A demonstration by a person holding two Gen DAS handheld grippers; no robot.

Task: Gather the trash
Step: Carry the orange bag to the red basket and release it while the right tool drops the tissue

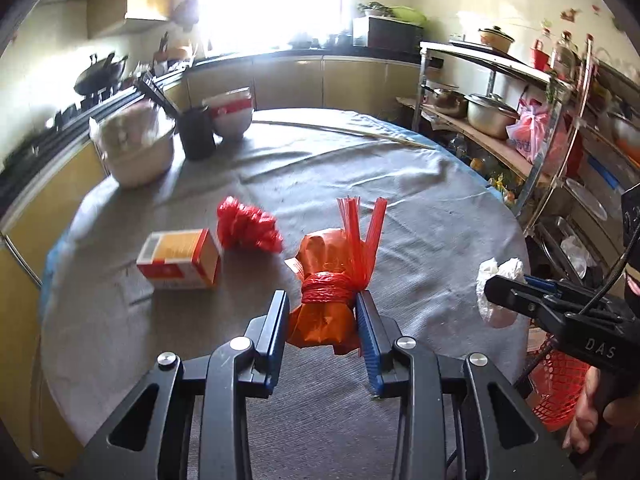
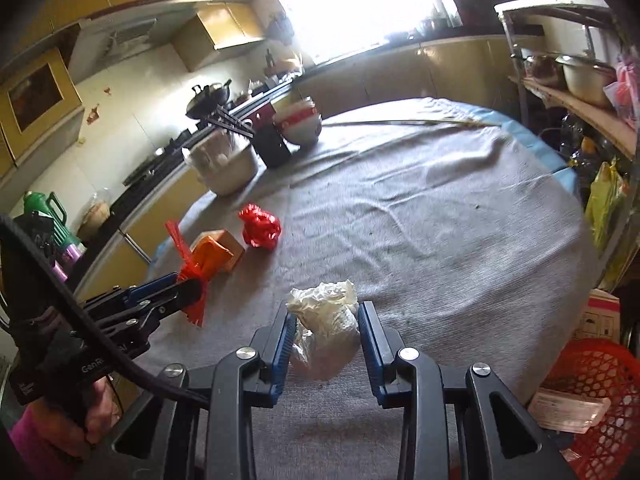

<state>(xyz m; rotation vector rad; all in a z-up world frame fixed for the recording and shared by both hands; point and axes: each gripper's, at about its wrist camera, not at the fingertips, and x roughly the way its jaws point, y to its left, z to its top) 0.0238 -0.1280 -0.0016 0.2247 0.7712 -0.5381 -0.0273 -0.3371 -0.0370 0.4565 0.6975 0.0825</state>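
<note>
Left wrist view first: your left gripper (image 1: 323,312) points down at a slant over the round table (image 1: 400,208), its blue pads nearly closed and clamped on one orange bag bundle (image 1: 324,320) wound with red string. The bundle hangs between the fingers, its red strips fanning upward, and seems clear of the grey cloth, though you cannot be sure. On the cloth beyond lie two more pieces of trash: one orange-and-white carton (image 1: 182,258) on its side and one crumpled red bag (image 1: 246,224) just beside it. At the far left edge stand one covered basin (image 1: 136,148), one dark cup (image 1: 197,132) of chopsticks and one stack of bowls (image 1: 232,114). Your right gripper (image 1: 496,292) enters from the right, holding one white paper wad (image 1: 498,276); your hand (image 1: 592,412) shows below it, and one red mesh basket (image 1: 560,384) sits past the table's edge.

Right wrist view: your right gripper (image 2: 325,332) also tilts downward, its jaws drawn close and pressed on the white paper wad (image 2: 326,320), one pad on each side. Your left gripper (image 2: 188,292) reaches in from the left with the orange bag bundle (image 2: 200,264) pinched at its tip, and your left hand (image 2: 100,408) grips the handle. The carton (image 2: 230,250) is partly hidden behind the bundle; the red bag (image 2: 260,226) lies on the cloth next to it. The red mesh basket (image 2: 592,384) sits low at the right and holds one flat package (image 2: 568,408).
</note>
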